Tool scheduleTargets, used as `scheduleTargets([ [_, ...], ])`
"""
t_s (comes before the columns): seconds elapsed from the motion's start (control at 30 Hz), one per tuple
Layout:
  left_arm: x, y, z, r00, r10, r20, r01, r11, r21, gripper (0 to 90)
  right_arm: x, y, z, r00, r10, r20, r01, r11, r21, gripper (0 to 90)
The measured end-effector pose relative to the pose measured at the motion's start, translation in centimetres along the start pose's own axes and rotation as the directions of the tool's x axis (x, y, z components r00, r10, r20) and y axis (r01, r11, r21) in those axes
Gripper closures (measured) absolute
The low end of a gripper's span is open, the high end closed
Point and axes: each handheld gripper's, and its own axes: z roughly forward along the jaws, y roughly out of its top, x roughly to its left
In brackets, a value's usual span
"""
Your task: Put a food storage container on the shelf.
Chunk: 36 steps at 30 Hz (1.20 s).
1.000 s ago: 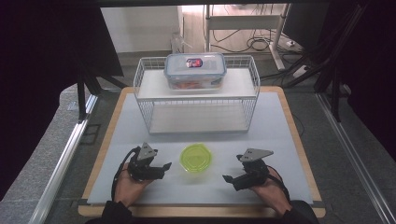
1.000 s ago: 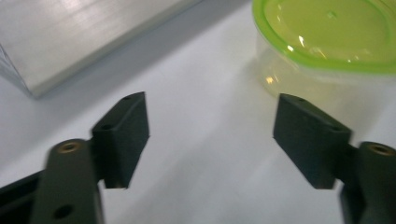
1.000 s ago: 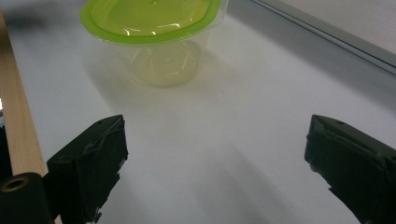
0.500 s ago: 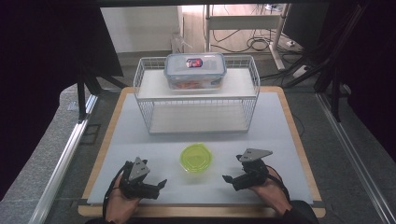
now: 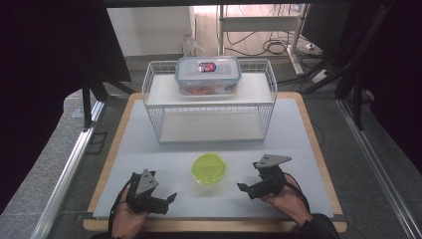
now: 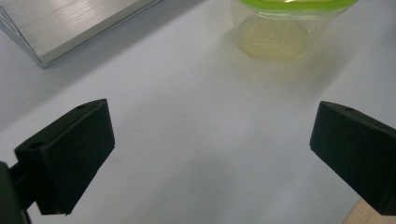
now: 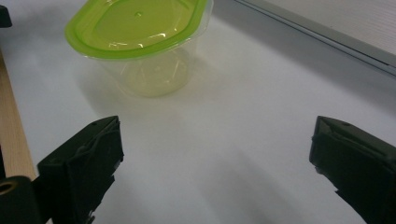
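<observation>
A small clear container with a lime-green lid (image 5: pixel 209 168) stands on the white mat near the front middle. It also appears at the top of the left gripper view as the container (image 6: pixel 280 28), and at the upper left of the right gripper view as the container (image 7: pixel 140 37). My left gripper (image 5: pixel 168 203) rests low at the front left, well apart from it. Its jaws have just been opening and now stand wide with only bare mat between them (image 6: pixel 210 154). My right gripper (image 5: pixel 245 191) sits to the container's right, open and holding nothing (image 7: pixel 215 163).
A white wire rack (image 5: pixel 209 99) stands at the back of the mat, and a clear lidded storage box (image 5: pixel 208 74) sits on its top shelf. The rack's metal edge (image 6: pixel 70 28) is ahead of the left gripper. The table's wooden rim (image 5: pixel 214 225) runs along the front.
The left hand has drawn back from the container toward the front edge, and its jaws have spread wider. The right hand and the container have stayed put.
</observation>
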Motion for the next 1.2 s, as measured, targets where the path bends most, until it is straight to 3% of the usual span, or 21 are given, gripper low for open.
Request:
scheduleTargets([
  [0.17, -0.1, 0.0, 0.0, 0.9999, 0.016, -0.004, -0.016, 0.9999, 0.005, 0.0, -0.3, 0.5, 0.0, 0.9999, 0.004, -0.012, -0.004, 1.000, 0.022, 7.8],
  [0.4, -0.2, -0.4, -0.3, 0.9999, 0.012, -0.004, -0.011, 0.9998, 0.014, 0.0, -0.7, 1.7, 0.2, 0.9989, 0.030, -0.036, -0.028, 0.998, 0.048, 21.7],
  [0.53, -0.2, -0.6, -0.5, 1.0000, 0.000, -0.006, 0.000, 0.9999, 0.013, 0.1, -0.9, 3.1, 0.7, 0.9982, 0.022, -0.057, -0.019, 0.999, 0.042, 30.5],
  [0.63, 0.0, -0.8, -0.7, 0.9999, -0.013, -0.005, 0.013, 0.9999, 0.009, 0.3, -1.1, 4.5, 1.2, 0.9967, 0.043, -0.068, -0.041, 0.999, 0.028, 35.7],
  [0.8, 0.1, -0.9, -0.6, 0.9998, -0.021, 0.004, 0.021, 0.9997, 0.007, 0.6, -1.2, 6.6, 2.8, 0.9952, 0.033, -0.092, -0.031, 0.999, 0.023, 43.4],
  [0.97, 0.0, -0.9, -0.5, 0.9999, -0.012, 0.008, 0.012, 0.9999, 0.011, 0.8, -1.1, 7.9, 5.0, 0.9913, 0.043, -0.124, -0.037, 0.998, 0.052, 48.0],
  [1.2, 0.0, -0.9, -0.4, 0.9999, -0.004, 0.016, 0.004, 0.9998, 0.017, 0.9, -1.9, 8.2, 7.0, 0.9785, 0.123, -0.166, -0.109, 0.990, 0.086, 57.2],
])
